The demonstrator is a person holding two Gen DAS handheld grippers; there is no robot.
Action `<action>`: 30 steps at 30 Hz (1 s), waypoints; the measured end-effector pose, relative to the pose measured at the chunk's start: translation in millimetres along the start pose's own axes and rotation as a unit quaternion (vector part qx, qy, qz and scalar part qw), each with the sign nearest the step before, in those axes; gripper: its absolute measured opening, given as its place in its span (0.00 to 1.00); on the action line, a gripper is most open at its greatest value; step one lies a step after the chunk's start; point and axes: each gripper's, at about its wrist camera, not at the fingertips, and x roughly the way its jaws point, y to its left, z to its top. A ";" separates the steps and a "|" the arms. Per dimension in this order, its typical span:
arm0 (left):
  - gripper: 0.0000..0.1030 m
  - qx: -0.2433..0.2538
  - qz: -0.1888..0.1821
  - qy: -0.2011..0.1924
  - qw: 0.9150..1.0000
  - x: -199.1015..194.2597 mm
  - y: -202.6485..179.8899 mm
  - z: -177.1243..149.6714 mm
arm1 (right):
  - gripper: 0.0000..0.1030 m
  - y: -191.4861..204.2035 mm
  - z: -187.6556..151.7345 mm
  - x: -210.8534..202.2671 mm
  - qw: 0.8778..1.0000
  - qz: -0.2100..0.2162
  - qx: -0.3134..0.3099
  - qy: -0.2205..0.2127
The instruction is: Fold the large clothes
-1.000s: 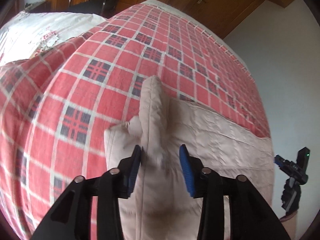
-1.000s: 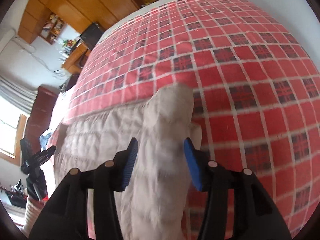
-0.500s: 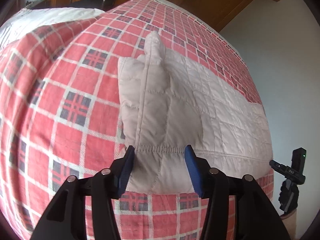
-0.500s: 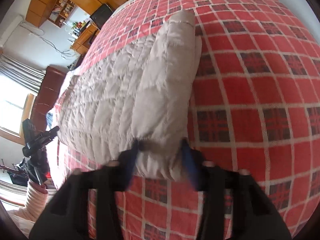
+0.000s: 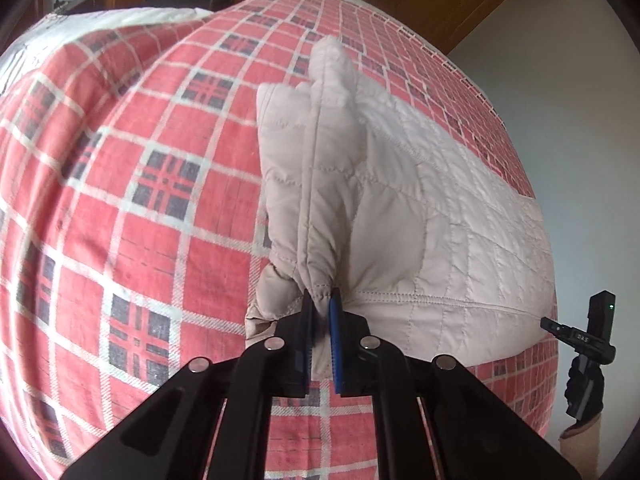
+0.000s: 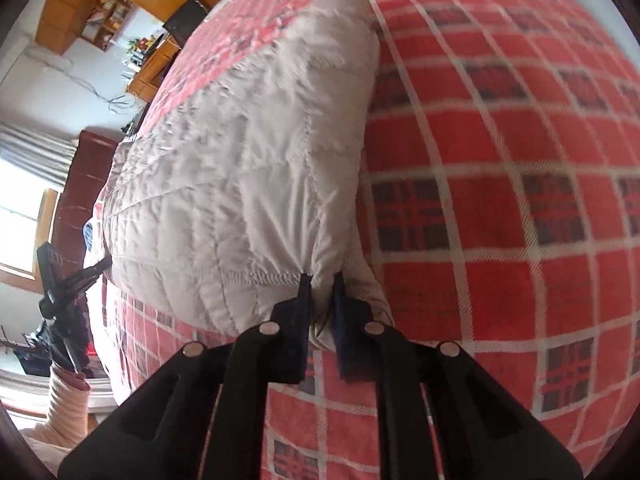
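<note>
bed (image 5: 140, 208): red plaid cover, pale quilted jacket (image 5: 420, 216) lying on it, long axis along bed's near edge | change: both grippers, open half a second ago, now pinch near hem corners, so a fold can start | left gripper (image 5: 320, 312), right gripper (image 6: 320, 288): jaws nearly closed on fabric

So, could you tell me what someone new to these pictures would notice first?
Probably the pale quilted jacket lying across the bed's red plaid bedspread, which fills both views. Next, the left hand-held gripper is pinched shut on a bunched corner of the jacket's near hem, and the right hand-held gripper is clamped on the hem's other corner.
</note>
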 end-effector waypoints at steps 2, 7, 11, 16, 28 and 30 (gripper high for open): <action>0.07 -0.002 -0.003 0.001 1.000 2.9 2.1 -0.4 | 0.10 -1.9 -0.4 2.1 1.000 0.003 0.003 -0.001; 0.15 0.004 0.003 0.002 1.000 -3.6 -1.3 4.6 | 0.18 -1.9 1.9 -1.6 1.000 0.006 0.005 0.001; 0.35 0.018 0.005 -0.007 1.000 -23.9 -6.0 12.4 | 0.44 5.2 3.5 -22.3 1.000 0.013 0.001 -0.020; 0.55 0.013 -0.009 -0.029 0.999 -35.0 -2.5 34.4 | 0.65 14.2 17.6 -40.4 0.998 0.024 -0.020 -0.046; 0.57 -0.020 -0.043 0.008 0.999 17.3 20.2 76.4 | 0.71 -20.1 64.5 1.5 0.996 0.085 0.039 -0.010; 0.60 -0.020 -0.047 0.013 0.999 23.6 22.7 80.8 | 0.74 -25.4 67.3 10.4 0.995 0.094 0.047 -0.002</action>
